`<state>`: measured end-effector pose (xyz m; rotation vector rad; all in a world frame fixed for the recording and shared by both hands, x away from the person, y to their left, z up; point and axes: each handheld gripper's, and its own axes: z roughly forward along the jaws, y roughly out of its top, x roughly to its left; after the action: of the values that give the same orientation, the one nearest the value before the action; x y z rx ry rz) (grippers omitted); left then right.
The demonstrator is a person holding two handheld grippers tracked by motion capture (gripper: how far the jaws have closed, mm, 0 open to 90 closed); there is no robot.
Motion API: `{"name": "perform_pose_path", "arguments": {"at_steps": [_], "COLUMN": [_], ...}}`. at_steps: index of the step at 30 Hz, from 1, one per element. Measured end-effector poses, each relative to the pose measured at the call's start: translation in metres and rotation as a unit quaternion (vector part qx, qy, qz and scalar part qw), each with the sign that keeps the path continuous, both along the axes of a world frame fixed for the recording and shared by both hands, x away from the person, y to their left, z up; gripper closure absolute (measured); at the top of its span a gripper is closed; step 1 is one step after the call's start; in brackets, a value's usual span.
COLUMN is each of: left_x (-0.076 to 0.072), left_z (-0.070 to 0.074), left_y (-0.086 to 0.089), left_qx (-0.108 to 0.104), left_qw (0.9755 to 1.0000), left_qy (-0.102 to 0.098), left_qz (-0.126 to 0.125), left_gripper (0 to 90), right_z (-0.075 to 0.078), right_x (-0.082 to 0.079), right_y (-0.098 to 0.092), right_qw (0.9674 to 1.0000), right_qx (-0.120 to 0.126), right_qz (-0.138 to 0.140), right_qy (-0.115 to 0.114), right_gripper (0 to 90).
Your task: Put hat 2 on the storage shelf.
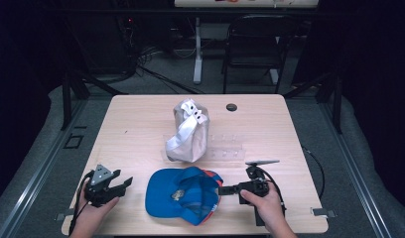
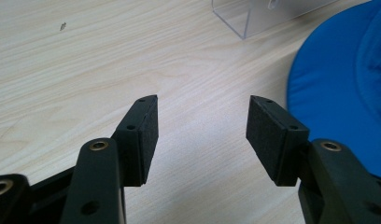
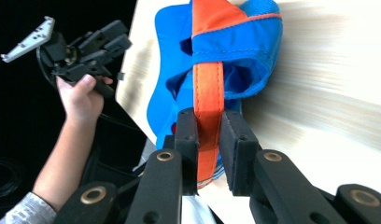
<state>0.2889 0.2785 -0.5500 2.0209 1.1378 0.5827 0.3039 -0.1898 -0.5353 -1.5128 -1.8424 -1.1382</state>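
Cap (image 1: 183,194) strap pinched in R tongs (image 3: 209,140); L tongs (image 2: 202,140) spread; bag (image 1: 188,131), clear box (image 1: 229,148) behind.

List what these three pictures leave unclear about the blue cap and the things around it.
- Blue cap: the badge on it is too small to read in the high view.
- Orange strap: its lower end is hidden between the right gripper pads.
- Clear plastic stand: cut off by the top edge in the left gripper view.
- Tabletop: blurred in the right gripper view.

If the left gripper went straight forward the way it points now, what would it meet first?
Probably the bare table first. The left gripper has open jaws with only wood ahead; the clear plastic stand lies further ahead and the blue cap off to its side, though depth is uncertain.
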Motion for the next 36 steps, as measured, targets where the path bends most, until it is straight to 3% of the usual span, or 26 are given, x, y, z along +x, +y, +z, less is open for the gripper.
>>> {"name": "perform_pose_path", "arguments": {"at_steps": [1,3,4,5,6,7,12,19,25,26,27,30,31,34,35,36], "left_x": [0.000,0.000,0.000,0.000,0.000,0.000,0.001,0.001,0.001,0.002,0.002,0.002,0.002,0.002,0.002,0.002], "left_z": [0.000,0.000,-0.001,-0.001,0.000,-0.001,-0.001,-0.001,-0.002,-0.002,-0.002,-0.002,-0.002,-0.002,-0.002,-0.002], "left_y": [0.000,0.000,-0.001,-0.001,-0.001,-0.001,-0.002,-0.001,0.000,0.000,0.000,0.000,0.000,0.000,0.000,0.000], "left_qx": [0.001,0.000,0.000,-0.001,0.000,0.000,0.001,0.002,-0.001,-0.001,-0.001,0.000,-0.001,0.000,-0.001,-0.001], "left_qw": [1.0000,1.0000,1.0000,1.0000,1.0000,1.0000,1.0000,1.0000,1.0000,1.0000,1.0000,1.0000,1.0000,1.0000,1.0000,1.0000], "left_qy": [0.001,0.001,0.001,0.001,0.004,0.004,0.002,0.006,0.006,0.006,0.007,0.006,0.006,0.007,0.004,0.002], "left_qz": [-0.001,0.000,0.000,-0.001,-0.001,-0.001,-0.003,-0.004,-0.004,-0.004,-0.004,-0.004,-0.005,-0.005,-0.004,-0.003], "left_gripper": [44.5,44.5,44.5,44.5,44.5,44.5,44.4,44.5,44.5,44.5,44.5,44.5,44.5,44.5,44.5,44.5], "right_z": [0.001,0.001,-0.001,0.000,-0.003,-0.007,-0.017,-0.025,-0.035,-0.035,-0.035,-0.034,-0.036,-0.038,-0.038,-0.041], "right_x": [-0.001,-0.001,-0.002,-0.003,-0.004,-0.005,-0.004,0.000,0.002,0.002,0.003,0.003,0.004,0.004,0.005,0.005], "right_y": [-0.006,-0.012,-0.018,-0.026,-0.029,-0.040,-0.060,-0.065,-0.058,-0.054,-0.055,-0.054,-0.050,-0.048,-0.050,-0.048], "right_qw": [0.9997,0.9994,0.9995,0.9989,0.9991,0.9988,0.9969,0.9927,0.9944,0.9931,0.9954,0.9962,0.9963,0.9961,0.9966,0.9967], "right_qx": [-0.024,-0.033,-0.022,-0.043,-0.022,-0.018,-0.012,-0.005,-0.007,-0.008,-0.002,-0.015,-0.001,-0.003,-0.033,-0.017], "right_qz": [-0.005,-0.007,-0.019,-0.017,-0.034,-0.044,-0.078,-0.120,-0.106,-0.117,-0.096,-0.086,-0.086,-0.088,-0.076,-0.080], "right_qy": [-0.002,-0.005,-0.007,-0.009,-0.009,-0.008,-0.002,-0.014,-0.006,-0.003,-0.005,-0.005,-0.008,-0.009,-0.004,0.005], "right_gripper": [78.3,78.3,78.2,78.2,78.2,78.2,78.1,78.0,75.8,75.3,74.8,73.9,72.7,72.3,71.8,70.5]}}
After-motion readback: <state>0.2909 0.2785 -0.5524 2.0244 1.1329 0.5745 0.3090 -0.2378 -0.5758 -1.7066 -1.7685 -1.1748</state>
